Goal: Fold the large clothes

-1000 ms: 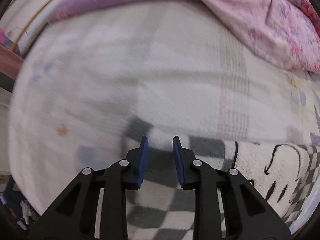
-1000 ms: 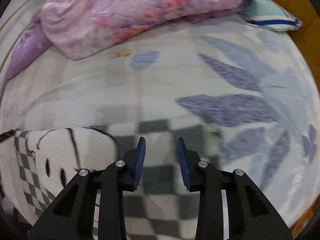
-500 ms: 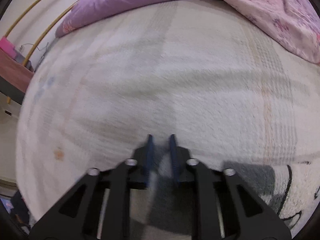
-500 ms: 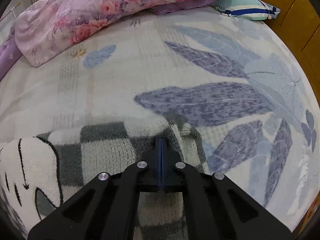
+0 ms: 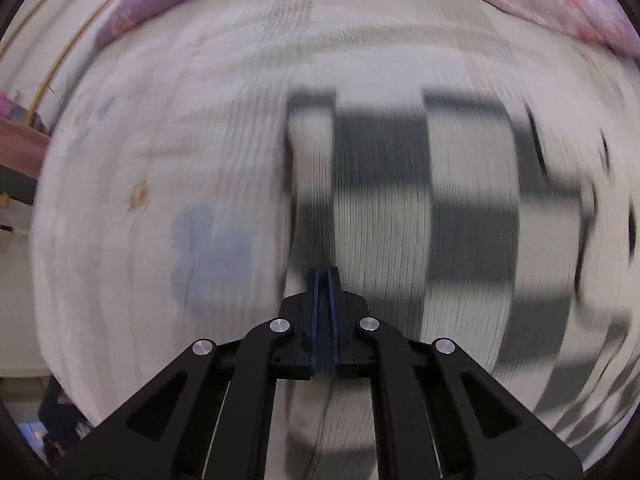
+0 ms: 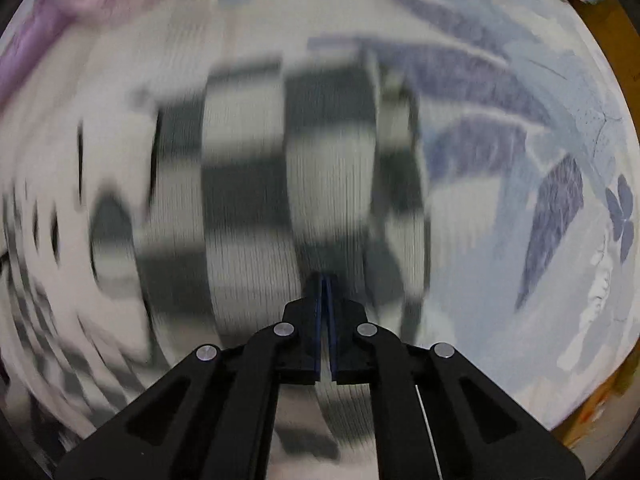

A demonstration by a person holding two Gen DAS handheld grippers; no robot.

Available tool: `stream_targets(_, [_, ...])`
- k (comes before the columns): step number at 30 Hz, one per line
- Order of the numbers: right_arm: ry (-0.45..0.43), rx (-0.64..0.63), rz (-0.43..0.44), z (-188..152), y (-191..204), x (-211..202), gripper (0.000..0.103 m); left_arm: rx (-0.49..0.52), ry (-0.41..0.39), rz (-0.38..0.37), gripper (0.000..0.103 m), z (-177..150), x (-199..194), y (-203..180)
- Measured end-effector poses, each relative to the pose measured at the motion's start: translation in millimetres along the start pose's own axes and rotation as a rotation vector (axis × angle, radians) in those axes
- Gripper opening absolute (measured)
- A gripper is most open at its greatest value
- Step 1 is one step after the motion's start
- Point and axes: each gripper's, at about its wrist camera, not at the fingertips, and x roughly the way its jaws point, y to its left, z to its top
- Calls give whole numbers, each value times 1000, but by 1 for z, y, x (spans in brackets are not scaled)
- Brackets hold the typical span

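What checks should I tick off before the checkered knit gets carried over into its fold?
1. Left gripper closed on the checkered knit garment: ok, its jaws have just been closing and fabric sits between the pads.
2. Right gripper closed on the garment: ok, pads together at its edge.
3. Each gripper near its own side edge of the garment: ok.
4. Garment flat, no bunching: cannot tell, both views are blurred.
5. Bedsheet not pinched along with the knit: cannot tell.
6. Pink quilt clear of the garment: ok.

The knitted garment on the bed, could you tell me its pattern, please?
Grey-and-white checks on the knitted garment; clearest in the left wrist view.
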Motion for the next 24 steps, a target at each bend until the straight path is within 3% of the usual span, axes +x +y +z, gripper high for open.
stream_targets(3, [101, 82, 53, -48, -8, 5, 0, -50, 57, -25, 6, -42, -12, 3])
stream_targets(6, [247, 145, 52, -105, -10, 58, 0, -54, 94, -29, 6, -76, -7, 0])
stream_targets(7, [278, 174, 58, -114, -13, 72, 0, -39, 71, -10, 6, -86, -4, -4])
stream_targets(9, [221, 291, 97, -124, -22, 67, 0, 11, 86, 36, 6, -86, -11, -13])
stream_targets(11, [160, 422, 184, -129, -34, 44, 6, -37, 118, -4, 7, -86, -26, -9])
stream_targets(12, [135, 460, 221, -131, -38, 35, 6, -88, 124, -37, 17, -91, -39, -2])
stream_targets(13, [94, 514, 291, -133, -43, 22, 6, -117, 129, -48, 41, -93, -46, 1])
stream_targets(14, [64, 548, 336, -133, -47, 15, 20, -162, 137, -61, 55, -99, -54, 7])
stream_targets(15, [37, 577, 370, -133, -50, 10, 48, -213, 144, -86, 68, -104, -59, 14])
stream_targets(16, [-9, 614, 409, -131, -56, 6, 60, -251, 156, -110, 68, -108, -59, 19])
stream_targets(17, [-38, 640, 426, -127, -60, 9, 64, -303, 183, -140, 68, -112, -55, 23])
stream_targets(19, [-28, 694, 457, -118, -68, 27, 64, -409, 211, -191, 68, -119, -41, 29])
stream_targets(20, [-27, 727, 495, -115, -69, 40, 59, -479, 203, -255, 68, -123, -30, 32])
stream_targets(21, [-23, 755, 514, -113, -69, 50, 48, -542, 210, -309, 65, -127, -13, 35])
stream_targets(22, [-4, 767, 493, -107, -68, 59, 41, -594, 277, -309, 51, -130, 4, 36])
stream_targets(23, [0, 755, 462, -102, -65, 58, 29, -643, 286, -325, 50, -130, 9, 39])
stream_targets(24, [-13, 734, 458, -99, -62, 50, 13, -661, 260, -338, 28, -128, 4, 42])
